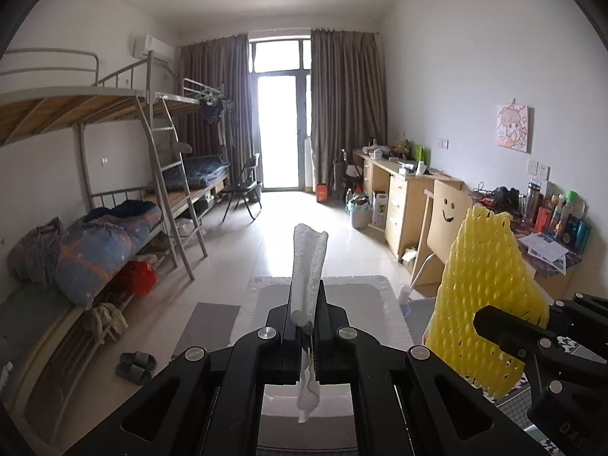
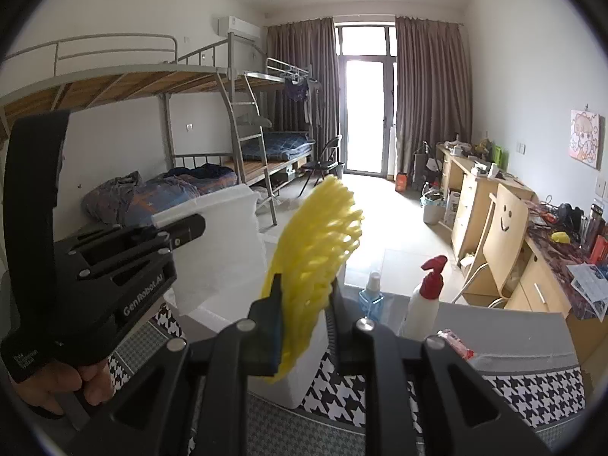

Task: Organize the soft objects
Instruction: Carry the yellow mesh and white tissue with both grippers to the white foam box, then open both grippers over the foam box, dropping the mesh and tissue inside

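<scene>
Pinches, with the left gripper (image 1: 306, 304), a white foam sheet (image 1: 309, 262) edge-on; jaws clenched tight on it, most of the sheet standing up ahead of the fingertips and a short tail hanging back behind them. Probably gripped near the lower edge so that the limp sheet stays upright and does not fold over the fingers.

Clamps, with the right gripper (image 2: 304, 296), a yellow foam net (image 2: 319, 235); jaws closed on its lower part and squashing the mesh, the rest fanning up and forward past the tips. Seemingly nipped low for the same reason: more free length to steer, less to snag.

Holds both pieces in the air, side by side, the net just to the right of the left gripper and not touching the sheet as far as can be told.

Directly below and ahead of both grippers: a white foam box (image 2: 304, 372), open at the top, on a houndstooth cloth (image 2: 532, 383). Likely the place meant for the soft pieces, which would explain hovering over it with each piece held vertically, ready to slip in edgewise.

Just ahead and right of the right gripper: a blue bottle (image 2: 370, 296), a red-capped spray bottle (image 2: 427, 300) and a pink packet (image 2: 456, 342), all clear of the box.
</scene>
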